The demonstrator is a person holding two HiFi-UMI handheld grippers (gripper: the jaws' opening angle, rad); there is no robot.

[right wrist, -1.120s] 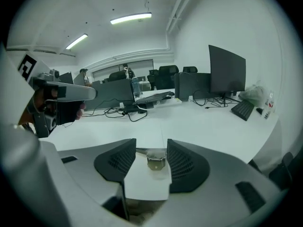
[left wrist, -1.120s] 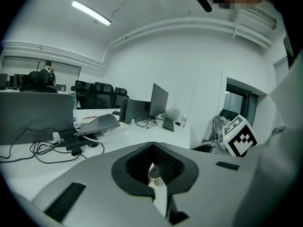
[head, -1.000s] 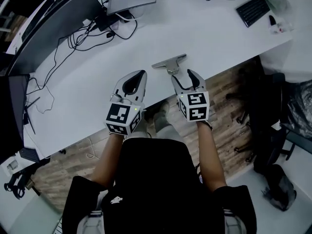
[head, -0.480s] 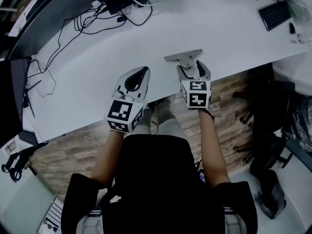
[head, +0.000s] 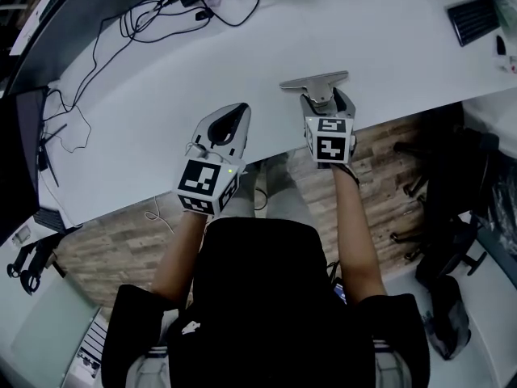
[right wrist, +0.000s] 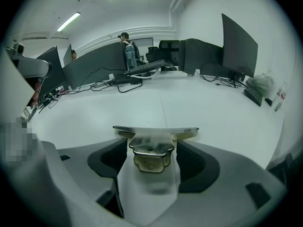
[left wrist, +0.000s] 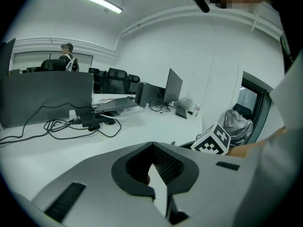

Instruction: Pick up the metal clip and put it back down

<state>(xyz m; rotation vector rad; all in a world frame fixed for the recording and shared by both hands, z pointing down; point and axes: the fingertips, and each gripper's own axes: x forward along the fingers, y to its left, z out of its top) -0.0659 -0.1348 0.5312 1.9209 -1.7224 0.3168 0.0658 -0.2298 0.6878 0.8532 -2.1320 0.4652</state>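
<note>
The metal clip [head: 315, 82], a flat bar with a bent handle, lies on the white table [head: 161, 120] near its front edge. My right gripper [head: 327, 99] stands over the handle end. In the right gripper view the clip [right wrist: 150, 150] sits between the jaws of the right gripper [right wrist: 152, 141], with a slim gap showing on each side. Those jaws have just been opening and are open. My left gripper [head: 237, 110] hovers over the table edge to the left, shut with nothing in it; its tips meet in the left gripper view [left wrist: 152, 145].
Black cables [head: 153, 23] trail across the far left of the table and a keyboard [head: 472, 18] lies far right. An office chair [head: 452, 208] stands right of the desk. A laptop [left wrist: 113, 104] and monitors [right wrist: 239, 46] line the far side.
Both grippers have moved forward over the table edge. The right one has come down around the clip's handle, which lay ahead of it a second ago.
</note>
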